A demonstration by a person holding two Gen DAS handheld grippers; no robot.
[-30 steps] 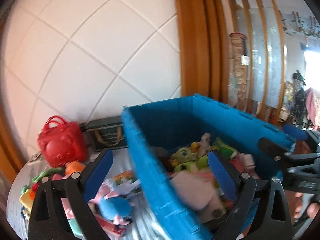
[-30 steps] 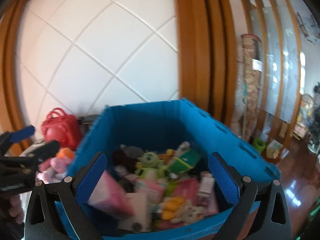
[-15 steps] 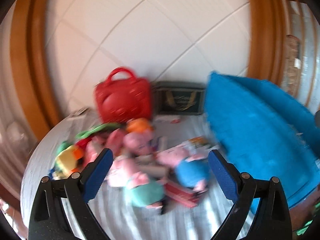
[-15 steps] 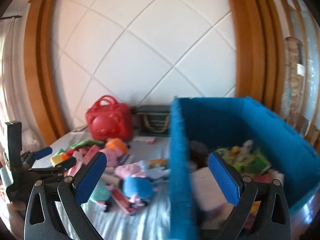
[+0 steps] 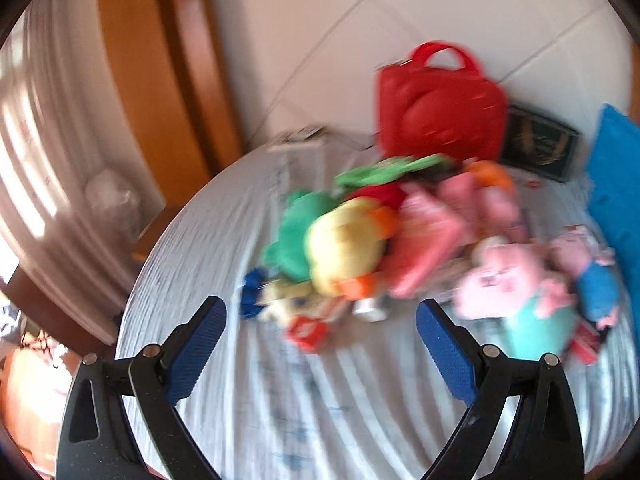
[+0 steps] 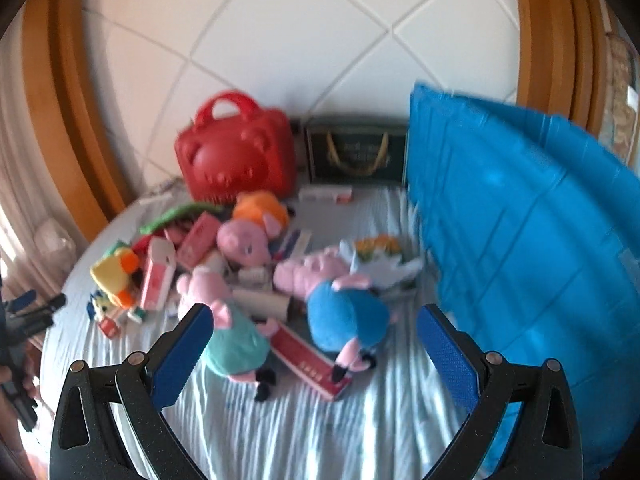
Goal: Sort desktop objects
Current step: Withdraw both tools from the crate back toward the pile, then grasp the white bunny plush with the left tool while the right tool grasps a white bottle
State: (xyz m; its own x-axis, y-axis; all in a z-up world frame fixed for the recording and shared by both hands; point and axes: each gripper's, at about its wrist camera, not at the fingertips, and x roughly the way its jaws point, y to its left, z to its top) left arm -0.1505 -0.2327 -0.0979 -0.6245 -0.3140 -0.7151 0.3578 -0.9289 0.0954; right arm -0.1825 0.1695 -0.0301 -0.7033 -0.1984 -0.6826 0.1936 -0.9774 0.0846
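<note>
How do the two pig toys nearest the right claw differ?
The blue-bodied pig lies right of the teal-bodied pig, partly across a red box. The blue one looks bulkier, and the teal one sits nearer the yellow plush. Both have pink heads and lie flat on the striped cloth.

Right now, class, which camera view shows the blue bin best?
The right wrist view: the blue bin fills its right side, showing a broad outer wall. The left wrist view catches only a blurred sliver at the right edge.
</note>
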